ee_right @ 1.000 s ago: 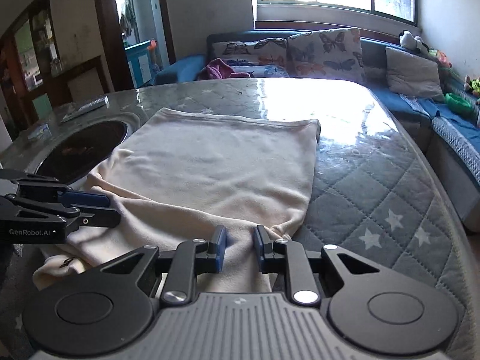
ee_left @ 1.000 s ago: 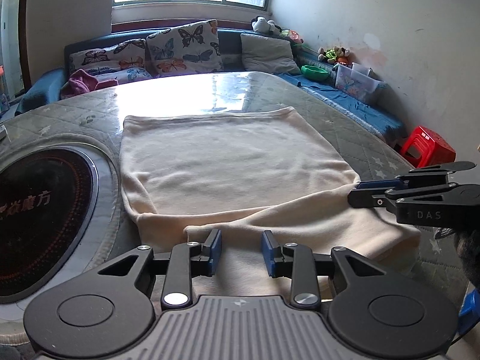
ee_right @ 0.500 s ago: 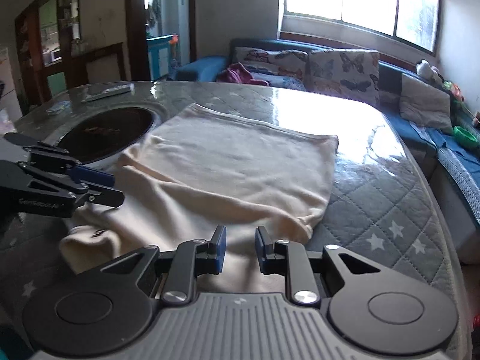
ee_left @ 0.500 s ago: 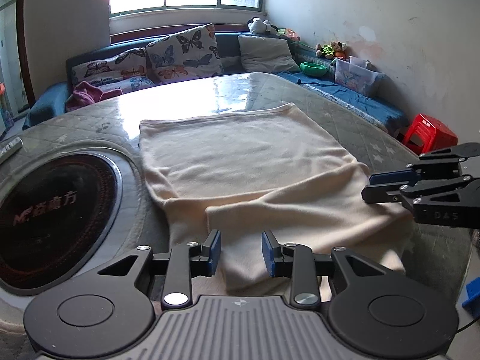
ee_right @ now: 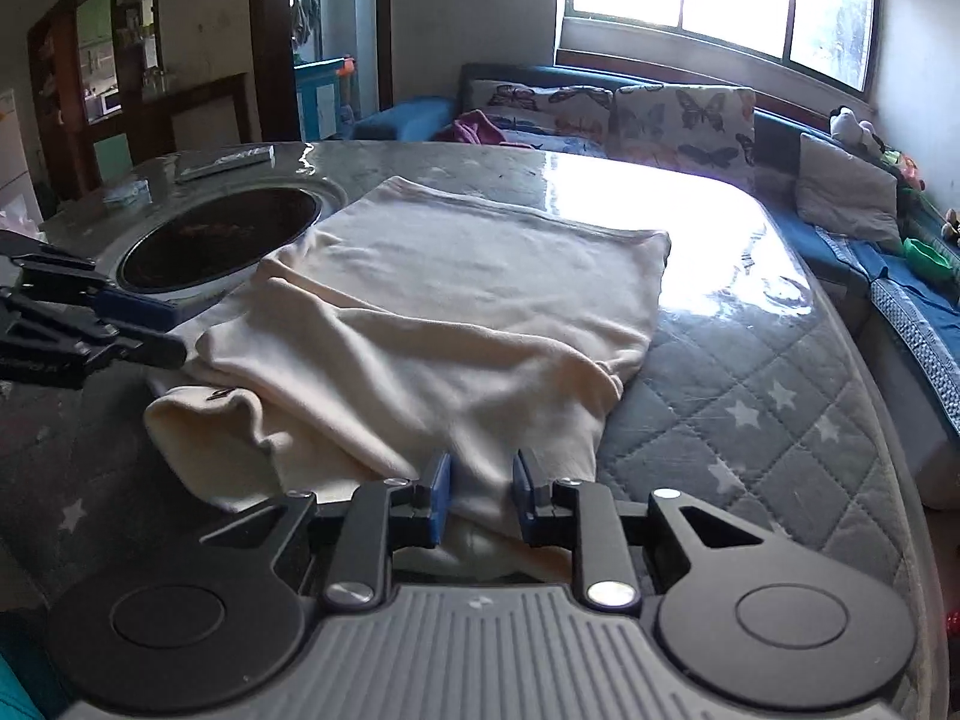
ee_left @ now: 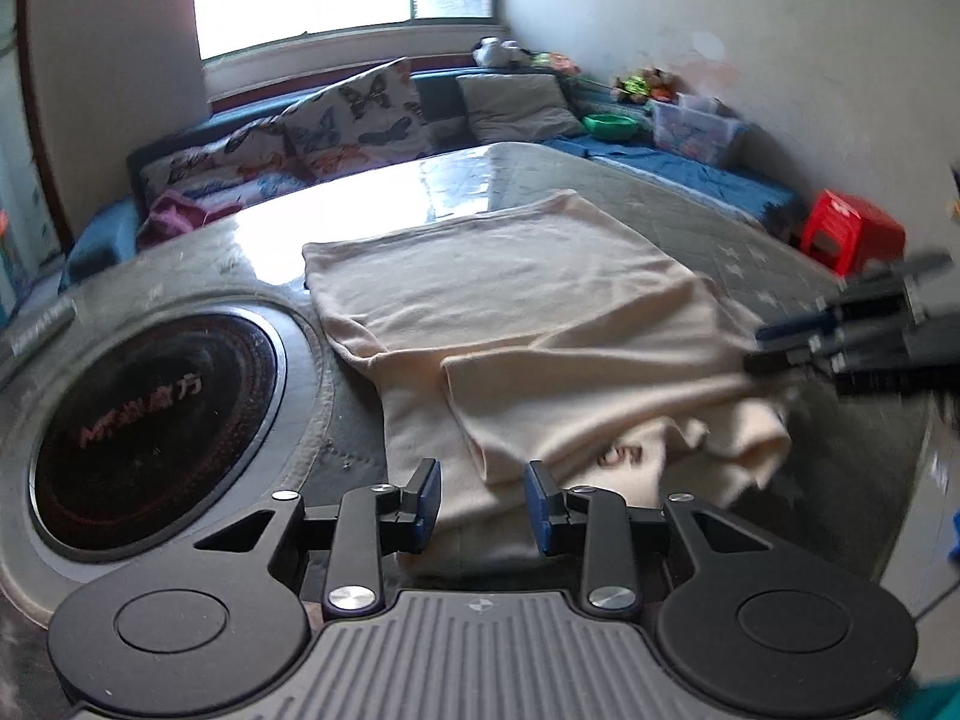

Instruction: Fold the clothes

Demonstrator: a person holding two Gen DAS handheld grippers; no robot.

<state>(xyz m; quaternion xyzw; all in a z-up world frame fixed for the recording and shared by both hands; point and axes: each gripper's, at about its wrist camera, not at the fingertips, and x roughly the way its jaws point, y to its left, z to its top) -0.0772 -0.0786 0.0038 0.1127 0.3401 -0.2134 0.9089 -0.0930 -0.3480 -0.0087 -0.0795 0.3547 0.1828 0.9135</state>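
Observation:
A cream garment (ee_left: 516, 312) lies on the quilted round table, its far part flat and its near part folded over and bunched; it also shows in the right wrist view (ee_right: 432, 300). My left gripper (ee_left: 483, 501) is open and empty, jaws apart just above the garment's near left edge. My right gripper (ee_right: 480, 498) is open and empty over the near right edge, with cloth under the gap. Each gripper shows in the other's view, the right one (ee_left: 840, 336) at the right side, the left one (ee_right: 90, 324) at the left side.
A round black induction plate (ee_left: 150, 420) is set into the table left of the garment. A flat remote-like thing (ee_right: 225, 159) lies at the far left edge. A blue sofa with butterfly cushions (ee_left: 336, 126) runs behind. A red stool (ee_left: 852, 231) stands by the wall.
Both grippers have pulled back and risen from the garment. The near part of the garment now lies looser and more bunched. The views have swung slightly.

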